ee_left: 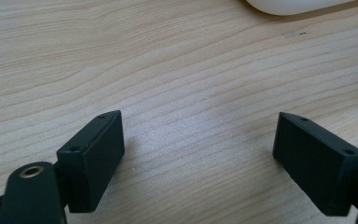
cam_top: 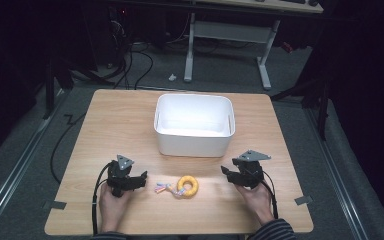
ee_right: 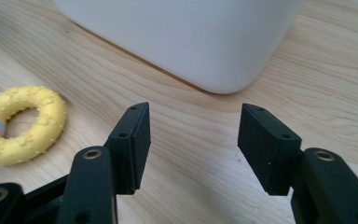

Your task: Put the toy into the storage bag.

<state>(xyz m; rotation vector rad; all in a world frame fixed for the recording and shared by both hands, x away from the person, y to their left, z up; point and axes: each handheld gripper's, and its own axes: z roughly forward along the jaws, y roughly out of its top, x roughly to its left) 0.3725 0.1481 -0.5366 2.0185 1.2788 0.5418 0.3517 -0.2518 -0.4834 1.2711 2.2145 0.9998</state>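
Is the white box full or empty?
Empty: the high view looks into the white box and shows bare white inside. The yellow ring toy lies outside it.

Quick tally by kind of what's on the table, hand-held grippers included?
White bin: 1
Yellow ring toy with pastel rope: 1
Hand-held grippers: 2, left and right, both with jaws apart and nothing between them
Total: 4
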